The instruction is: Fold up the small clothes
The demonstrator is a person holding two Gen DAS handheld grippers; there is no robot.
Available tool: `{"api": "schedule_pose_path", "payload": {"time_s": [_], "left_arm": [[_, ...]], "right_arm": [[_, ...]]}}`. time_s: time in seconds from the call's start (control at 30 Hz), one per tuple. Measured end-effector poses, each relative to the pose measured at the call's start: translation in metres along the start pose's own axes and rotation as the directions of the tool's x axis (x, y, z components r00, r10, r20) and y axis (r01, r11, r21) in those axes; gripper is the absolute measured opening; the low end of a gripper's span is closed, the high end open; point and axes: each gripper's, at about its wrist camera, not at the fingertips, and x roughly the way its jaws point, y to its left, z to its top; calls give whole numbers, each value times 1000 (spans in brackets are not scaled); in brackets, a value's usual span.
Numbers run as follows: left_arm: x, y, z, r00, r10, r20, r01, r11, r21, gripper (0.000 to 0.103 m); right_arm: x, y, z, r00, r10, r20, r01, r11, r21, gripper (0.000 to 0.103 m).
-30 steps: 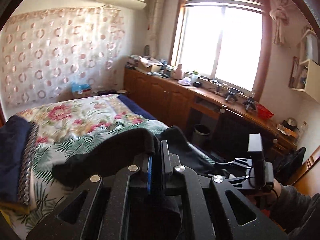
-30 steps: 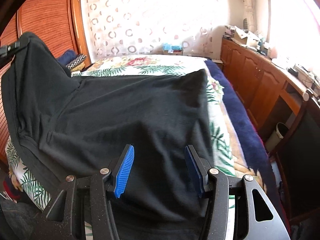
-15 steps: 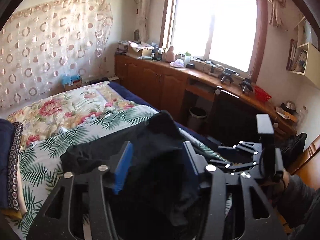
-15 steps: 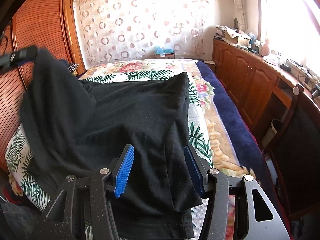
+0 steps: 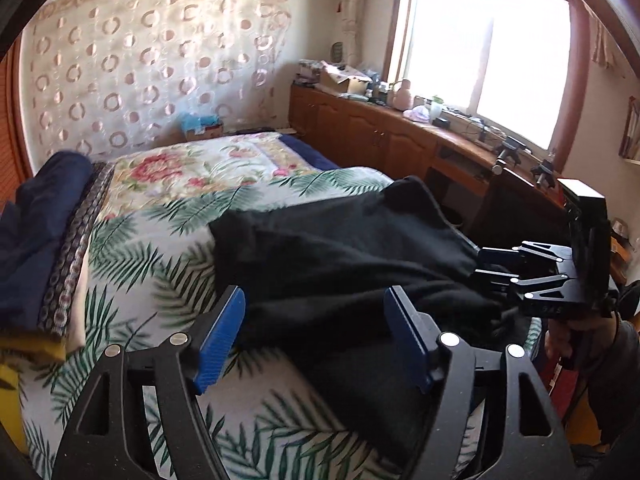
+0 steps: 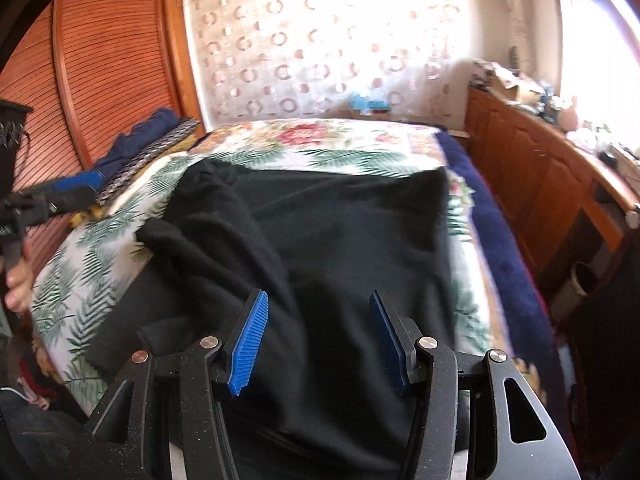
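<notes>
Left gripper (image 5: 314, 338): jaws opening, blue pads set wide apart; a fold of the black garment (image 5: 344, 248) lies in the gap between them, but neither pad presses on it, so nothing is held
Right gripper (image 6: 318, 342): jaws parted about halfway, blue pads clear of the cloth that passes beneath and between them; it has hold of nothing
Left pad (image 5: 219, 342): ribbed, over the leaf-print sheet at the garment's near left edge
Black garment: spread across the near half of the bed (image 6: 100, 280), mostly flat, with one side folded over in a rumpled ridge that runs from the far left corner toward the right gripper; its near hem hangs over the bed's front edge
Person's hands: one hand (image 6: 16, 276) grips the left tool's handle at the left edge of the right wrist view; the other hand (image 5: 576, 340) grips the right tool's handle at the right edge of the left wrist view
Bed: floral and palm-leaf cover, dark blue blanket (image 6: 504, 248) along its window side
Stacked textiles (image 5: 44, 232): navy and patterned pieces piled at the bed's left side, apart from the garment
Cabinets (image 5: 360, 132): wooden run under the window, cluttered on top
Far wall: curtain (image 5: 152, 60) with ring pattern
</notes>
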Motion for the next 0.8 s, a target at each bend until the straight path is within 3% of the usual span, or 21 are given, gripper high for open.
{"api": "schedule_pose_path", "payload": {"time_s": [0.13, 0.43, 0.53, 0.57, 0.8], "left_arm": [[0, 14, -13, 1000, 25, -18, -26, 999, -31, 73], [-4, 33, -26, 999, 43, -13, -44, 997, -61, 73], [-5, 34, -27, 999, 45, -8, -45, 997, -60, 73], [-6, 34, -26, 999, 45, -5, -45, 997, -61, 73], [-8, 32, -25, 999, 45, 8, -44, 997, -57, 73]], "right_arm": [[18, 12, -1, 997, 56, -52, -58, 998, -32, 55], [56, 15, 3, 987, 84, -139, -90, 995, -37, 54], [56, 19, 5, 983, 129, -132, -138, 988, -63, 19], [54, 21, 5, 984, 131, -121, -141, 987, -75, 14], [12, 11, 14, 987, 159, 13, -157, 984, -79, 11]]}}
